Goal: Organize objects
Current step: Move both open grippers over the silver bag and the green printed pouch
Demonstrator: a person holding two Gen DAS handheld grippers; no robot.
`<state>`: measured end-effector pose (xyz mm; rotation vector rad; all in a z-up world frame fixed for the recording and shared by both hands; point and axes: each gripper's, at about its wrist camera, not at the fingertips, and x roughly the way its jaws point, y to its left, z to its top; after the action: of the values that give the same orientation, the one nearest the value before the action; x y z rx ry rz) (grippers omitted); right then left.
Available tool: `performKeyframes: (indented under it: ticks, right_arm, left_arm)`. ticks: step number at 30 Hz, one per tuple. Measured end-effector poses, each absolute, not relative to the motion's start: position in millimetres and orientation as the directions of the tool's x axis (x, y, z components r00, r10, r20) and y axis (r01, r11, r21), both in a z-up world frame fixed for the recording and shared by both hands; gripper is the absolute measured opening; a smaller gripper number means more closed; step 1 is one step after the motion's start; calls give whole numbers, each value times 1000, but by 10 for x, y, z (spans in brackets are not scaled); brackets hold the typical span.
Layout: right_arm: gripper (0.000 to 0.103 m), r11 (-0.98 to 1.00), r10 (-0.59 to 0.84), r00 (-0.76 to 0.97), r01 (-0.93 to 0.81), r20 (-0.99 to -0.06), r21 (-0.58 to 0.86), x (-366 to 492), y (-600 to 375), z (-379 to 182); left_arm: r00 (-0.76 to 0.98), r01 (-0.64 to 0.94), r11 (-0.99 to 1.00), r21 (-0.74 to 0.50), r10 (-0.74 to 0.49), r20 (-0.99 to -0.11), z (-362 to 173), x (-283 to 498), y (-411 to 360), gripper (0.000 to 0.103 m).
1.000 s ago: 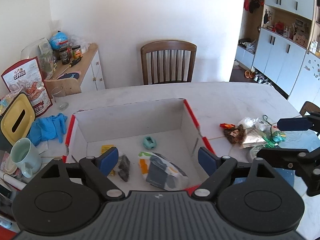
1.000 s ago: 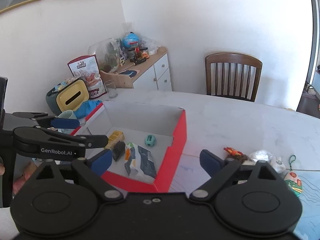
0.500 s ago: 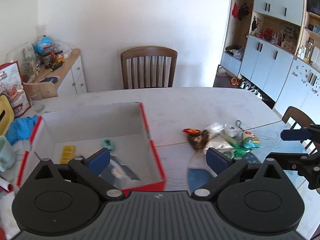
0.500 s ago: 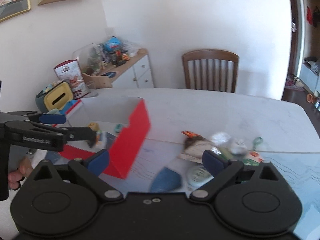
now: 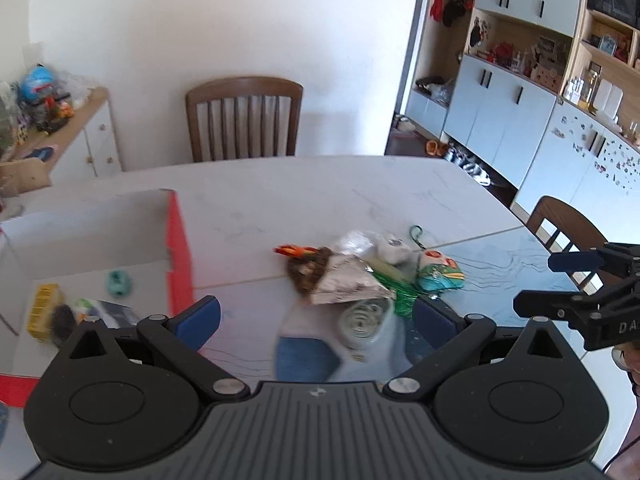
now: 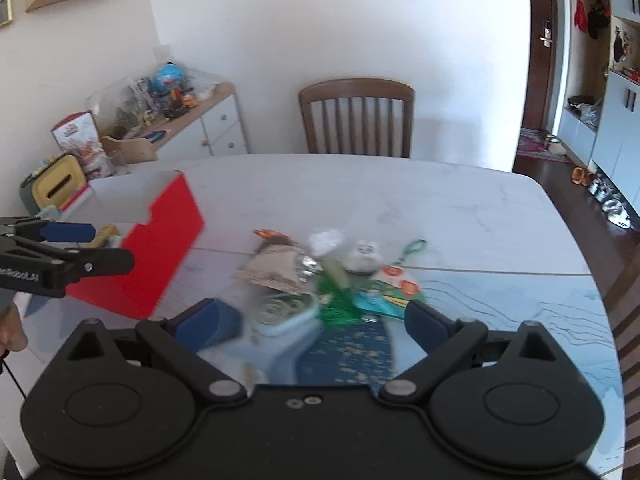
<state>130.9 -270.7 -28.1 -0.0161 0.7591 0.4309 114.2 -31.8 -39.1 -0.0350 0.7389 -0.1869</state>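
A red and white cardboard box (image 5: 178,248) sits at the table's left and holds a teal clip (image 5: 119,281), a yellow packet (image 5: 42,310) and a snack pouch. To its right lies a blurred pile of loose items: a brown plush toy (image 5: 306,270), a paper packet (image 5: 344,284), a white toy (image 6: 362,256), a colourful pendant (image 5: 438,272) and a round container (image 5: 362,320). My left gripper (image 5: 316,316) is open and empty just in front of the pile. My right gripper (image 6: 312,318) is open and empty over the same pile. The box also shows in the right wrist view (image 6: 160,248).
A wooden chair (image 5: 244,118) stands behind the white marble table (image 5: 320,192). A sideboard (image 6: 188,128) with clutter is at the far left. A second chair (image 5: 568,220) is at the right table edge. Cabinets line the right wall.
Both grippers have swung to the right, from over the box to the pile of loose items. Both stay open and empty.
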Motion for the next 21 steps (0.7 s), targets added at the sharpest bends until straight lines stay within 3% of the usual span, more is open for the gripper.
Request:
performKeyframes:
  ticks: [21]
  right_arm:
    - [98,929,321,625,-353,-712,109,2054,-3153,-758]
  left_arm:
    - [672,105,992,-63,-117,-731,-953,1961,-836,103]
